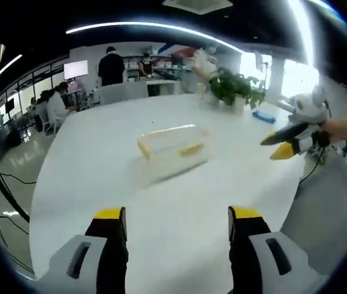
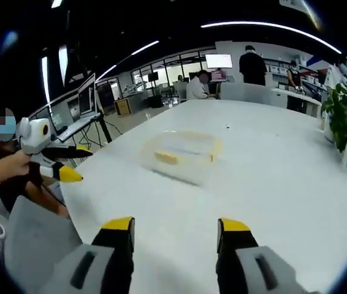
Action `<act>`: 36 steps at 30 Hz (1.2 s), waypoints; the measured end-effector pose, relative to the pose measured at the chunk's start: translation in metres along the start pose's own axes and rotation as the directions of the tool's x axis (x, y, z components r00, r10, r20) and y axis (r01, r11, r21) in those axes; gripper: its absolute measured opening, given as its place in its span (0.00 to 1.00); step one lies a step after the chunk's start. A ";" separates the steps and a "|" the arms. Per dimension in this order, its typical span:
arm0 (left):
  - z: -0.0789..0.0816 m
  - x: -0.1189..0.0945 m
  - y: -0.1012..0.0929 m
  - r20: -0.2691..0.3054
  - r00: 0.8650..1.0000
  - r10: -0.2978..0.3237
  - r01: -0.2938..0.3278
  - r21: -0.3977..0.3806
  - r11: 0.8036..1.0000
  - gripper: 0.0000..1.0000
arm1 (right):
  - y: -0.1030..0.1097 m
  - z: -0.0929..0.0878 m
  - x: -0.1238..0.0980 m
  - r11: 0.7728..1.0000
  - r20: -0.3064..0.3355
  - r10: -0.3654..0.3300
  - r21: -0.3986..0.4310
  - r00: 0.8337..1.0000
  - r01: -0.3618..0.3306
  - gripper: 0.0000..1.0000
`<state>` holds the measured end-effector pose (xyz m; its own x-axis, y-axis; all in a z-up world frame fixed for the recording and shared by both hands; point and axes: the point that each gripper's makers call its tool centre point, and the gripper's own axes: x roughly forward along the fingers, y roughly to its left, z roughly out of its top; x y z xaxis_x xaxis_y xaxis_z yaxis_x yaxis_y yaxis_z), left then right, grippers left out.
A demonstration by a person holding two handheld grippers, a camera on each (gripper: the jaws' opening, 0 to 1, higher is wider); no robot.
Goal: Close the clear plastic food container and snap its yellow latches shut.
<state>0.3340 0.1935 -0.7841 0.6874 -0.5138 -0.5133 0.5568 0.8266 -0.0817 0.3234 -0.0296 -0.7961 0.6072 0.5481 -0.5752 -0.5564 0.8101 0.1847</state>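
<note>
Tools: the left tool point(image 1: 177, 215) and the right tool point(image 2: 174, 226) both stand wide, jaws parted with nothing between them, each hanging above the near part of the white tabletop point(image 1: 100, 159) and well apart from the work. Seen from the opposite side, each tool appears in the other's view, carried in a hand: the right tool at the right of the left gripper view point(image 1: 291, 142), the left tool at the left of the right gripper view point(image 2: 57, 162). The container point(image 1: 173, 147), a clear box with yellow latches point(image 1: 191, 149) at its sides, rests alone near the middle of the tabletop, between the two tools; it shows again in the right gripper view point(image 2: 183, 154). Its lid seems to lie on top already, though blur makes that uncertain, and whether any latch is snapped down cannot be read. Judged from this, the task is at its outset: neither tool touches the container, so seating the lid and pressing every latch remain. Surface: smooth, glossy, white, with rounded edge. Room: open office with ceiling strip lights, a potted plant point(image 1: 235, 89) at the far tabletop edge, a wall screen point(image 2: 218, 60), a laptop point(image 2: 83, 101) on a stand, and people seated and standing in the background.
</note>
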 end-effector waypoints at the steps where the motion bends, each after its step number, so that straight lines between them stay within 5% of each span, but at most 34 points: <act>1: 0.000 -0.001 -0.001 0.005 1.000 -0.002 0.002 -0.008 1.000 0.69 | 0.000 0.000 0.000 1.000 -0.001 -0.001 0.001 1.000 0.001 0.52; 10: 0.000 0.002 -0.006 0.029 0.999 -0.020 0.022 -0.053 0.998 0.91 | 0.001 0.009 -0.006 1.000 0.046 -0.009 0.004 0.999 0.009 0.66; 36: -0.014 -0.004 -0.004 0.000 1.000 -0.005 0.005 -0.067 0.998 0.87 | 0.012 0.004 -0.001 1.000 0.031 0.022 0.014 0.999 -0.022 0.69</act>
<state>0.3223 0.1954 -0.7936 0.6850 -0.5176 -0.5127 0.5275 0.8378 -0.1411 0.3184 -0.0197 -0.7896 0.6120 0.5717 -0.5465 -0.5618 0.8006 0.2084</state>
